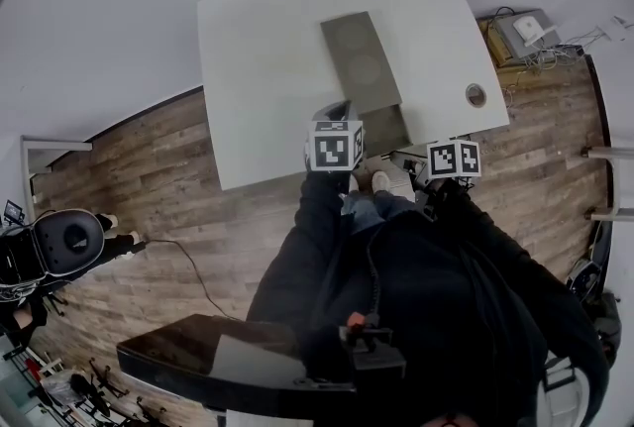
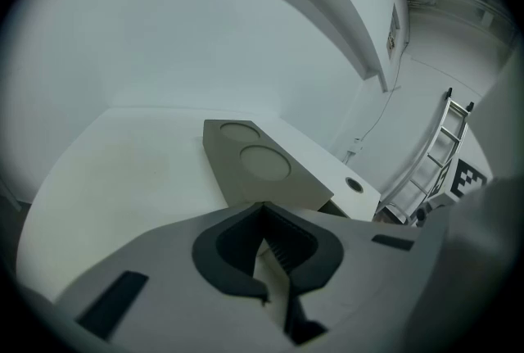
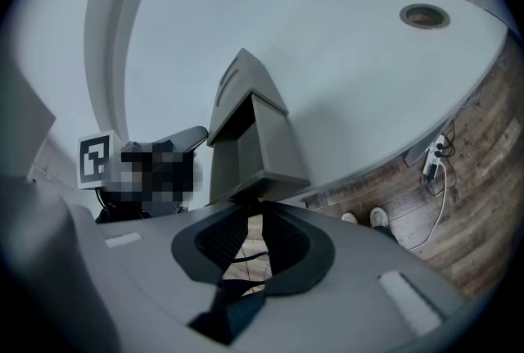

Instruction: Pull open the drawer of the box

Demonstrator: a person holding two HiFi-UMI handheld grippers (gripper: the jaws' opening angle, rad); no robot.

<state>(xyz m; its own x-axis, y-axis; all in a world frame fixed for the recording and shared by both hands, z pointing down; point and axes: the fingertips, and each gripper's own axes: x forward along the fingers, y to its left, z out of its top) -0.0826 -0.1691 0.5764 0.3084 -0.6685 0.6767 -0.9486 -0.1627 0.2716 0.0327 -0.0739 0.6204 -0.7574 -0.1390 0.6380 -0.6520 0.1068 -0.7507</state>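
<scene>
**Drawer Stands Pulled Out as Both Claws Sit Empty at the Bench Edge**

The grey box (image 1: 359, 58) lies on the white bench (image 1: 258, 68), and its drawer (image 3: 260, 148) juts out past the bench's near edge, directly ahead of the right claw (image 3: 252, 233) and just beyond its tips. That claw's jaws are moderately apart, with only the wood floor (image 3: 458, 204) showing through the gap. Whether the tips touch the drawer cannot be told.

The left claw (image 2: 266, 233) sits to the left of the drawer. The box's closed end is just ahead of it, and two round discs (image 2: 264, 163) show on the box lid. Its jaws are parted by a narrow slit and hold nothing, with pale bench surface visible between them. Off to the right claw's right, a round cable hole (image 1: 475, 95) marks the bench corner.
</scene>
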